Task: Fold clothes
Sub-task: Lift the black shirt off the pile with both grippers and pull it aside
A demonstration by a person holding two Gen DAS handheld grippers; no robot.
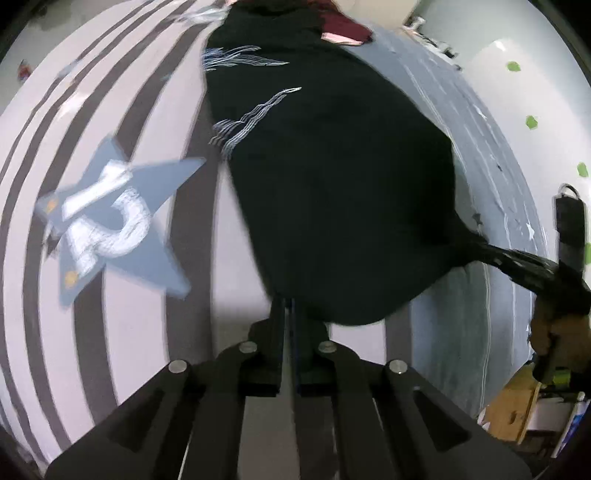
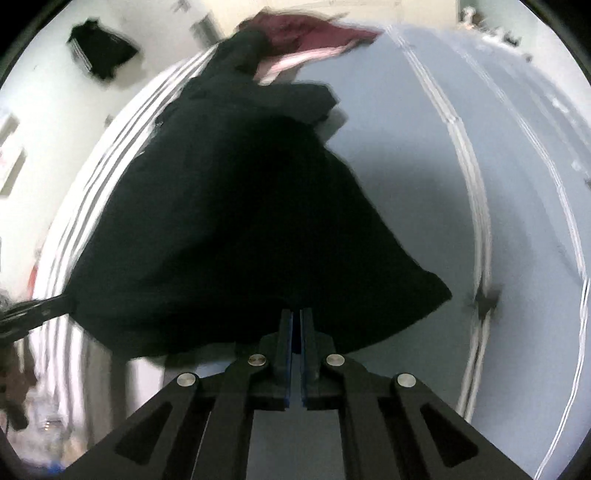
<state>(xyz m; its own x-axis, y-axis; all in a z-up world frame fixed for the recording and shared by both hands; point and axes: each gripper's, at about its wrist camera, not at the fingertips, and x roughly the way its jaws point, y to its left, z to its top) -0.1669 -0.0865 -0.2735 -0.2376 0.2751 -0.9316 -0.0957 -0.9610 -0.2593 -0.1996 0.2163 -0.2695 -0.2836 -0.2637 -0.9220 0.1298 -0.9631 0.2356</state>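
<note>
Black garment [image 1: 332,206], soft, light and floppy, hangs from both fingers, left [image 1: 289,310] and right [image 2: 296,321], each pinched narrow on its six-o'clock hem corners; grip edges, not middle.

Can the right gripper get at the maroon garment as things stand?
Probably not. The right gripper is shut on the black garment's hem, and that cloth spreads between it and the maroon garment at the far end. It would have to let go first.
</note>
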